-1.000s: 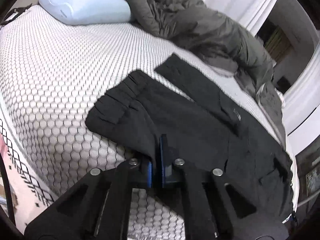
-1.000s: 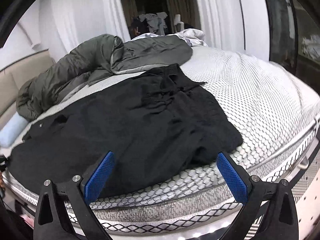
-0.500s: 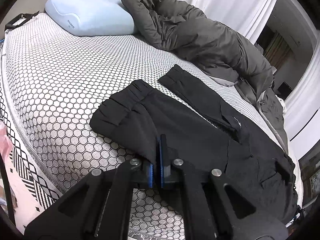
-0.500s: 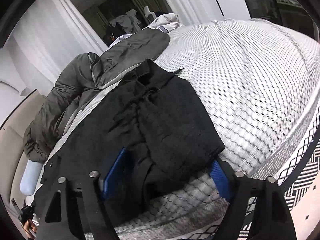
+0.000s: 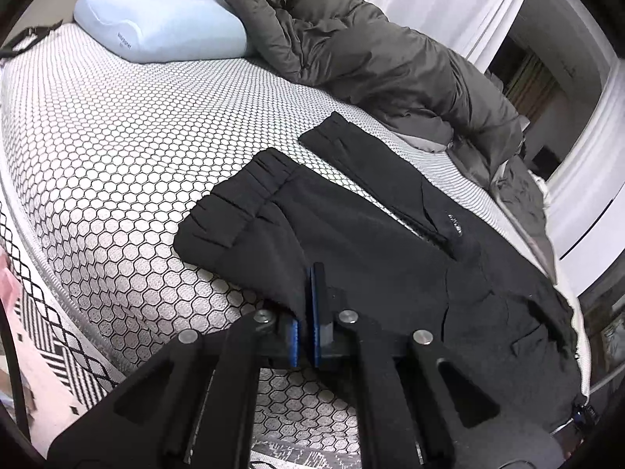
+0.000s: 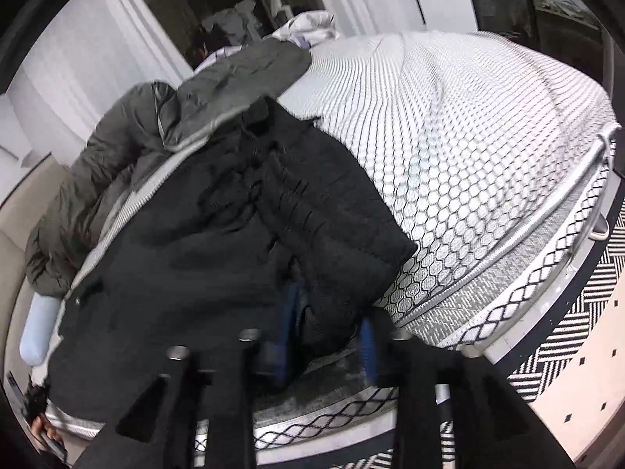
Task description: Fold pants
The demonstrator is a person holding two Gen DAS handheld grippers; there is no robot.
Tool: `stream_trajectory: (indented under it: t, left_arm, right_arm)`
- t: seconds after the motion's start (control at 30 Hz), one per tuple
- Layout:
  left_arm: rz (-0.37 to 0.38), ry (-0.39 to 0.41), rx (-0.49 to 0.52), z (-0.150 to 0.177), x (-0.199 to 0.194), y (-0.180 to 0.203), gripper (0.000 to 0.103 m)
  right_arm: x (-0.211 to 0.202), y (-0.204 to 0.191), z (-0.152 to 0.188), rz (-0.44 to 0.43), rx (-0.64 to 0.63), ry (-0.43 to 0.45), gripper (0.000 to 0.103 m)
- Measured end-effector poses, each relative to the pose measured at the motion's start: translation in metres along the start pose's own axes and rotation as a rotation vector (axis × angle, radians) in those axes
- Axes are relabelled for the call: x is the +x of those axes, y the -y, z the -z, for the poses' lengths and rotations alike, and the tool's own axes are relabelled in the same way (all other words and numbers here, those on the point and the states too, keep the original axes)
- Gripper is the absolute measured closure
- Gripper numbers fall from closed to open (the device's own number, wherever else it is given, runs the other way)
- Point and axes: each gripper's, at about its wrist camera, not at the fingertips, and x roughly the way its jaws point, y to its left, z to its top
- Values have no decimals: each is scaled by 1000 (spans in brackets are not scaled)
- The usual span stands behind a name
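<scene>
Black pants [image 5: 371, 242] lie spread across the bed, their gathered leg cuffs [image 5: 234, 203] toward the pillow. My left gripper [image 5: 307, 312] is shut on the near edge of one leg, with cloth pinched between its blue pads. In the right wrist view the waist end of the pants [image 6: 234, 242] is bunched at the bed's near edge. My right gripper [image 6: 328, 332] straddles that bunch and its jaws are closing. Black fabric fills most of the gap, and I cannot see the pads pressing it.
The mattress [image 5: 117, 148] has a white cover with a black honeycomb print. A pale blue pillow [image 5: 164, 23] and a dark grey puffy jacket [image 5: 371, 51] lie at the far side, the jacket touching the pants. A black-and-white patterned rug [image 6: 566, 332] covers the floor beside the bed.
My right gripper has moved in over the waist end and rolled, and its wide-open jaws have narrowed around the bunched fabric. My left gripper stays shut on the leg edge.
</scene>
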Motion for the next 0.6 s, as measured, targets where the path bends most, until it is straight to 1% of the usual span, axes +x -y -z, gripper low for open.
stream_trajectory:
  t: [0.03, 0.07, 0.13, 0.2, 0.27, 0.3, 0.37, 0.43, 0.47, 0.5, 0.57, 0.6]
  left_arm:
    - [8, -2, -12, 0, 0, -2, 101]
    - [12, -8, -19, -1, 0, -4, 101]
    - [7, -10, -14, 0, -1, -4, 100]
    - [1, -9, -5, 0, -2, -4, 100]
    - [-21, -12, -4, 0, -6, -2, 98]
    - [-31, -17, 5, -1, -11, 0, 95]
    - [-28, -14, 28, -1, -20, 6, 77]
    - [-22, 0, 74, -1, -30, 16, 29]
    - [-22, 15, 81, 0, -34, 20, 22]
    - [-21, 23, 80, -1, -36, 21, 20]
    - [-14, 12, 62, -6, -37, 20, 20]
    - [-25, 6, 47, -9, -35, 18, 20]
  right_arm:
    - [-6, 0, 0, -19, 10, 21, 51]
    - [-9, 0, -1, -26, 20, 31, 51]
    - [-9, 2, 0, -3, 32, 21, 51]
    - [-12, 5, 1, 20, 32, 30, 51]
    - [-22, 3, 1, 46, 13, 67, 51]
    - [-28, 2, 1, 67, -4, 95, 49]
    - [-46, 4, 4, 107, -38, 150, 43]
    - [-59, 3, 3, 88, -72, 190, 24]
    - [-62, 2, 0, 67, -88, 202, 20]
    - [-64, 0, 1, 55, -94, 207, 17]
    - [-58, -2, 1, 28, -92, 184, 17]
    - [-51, -4, 0, 27, -81, 166, 17]
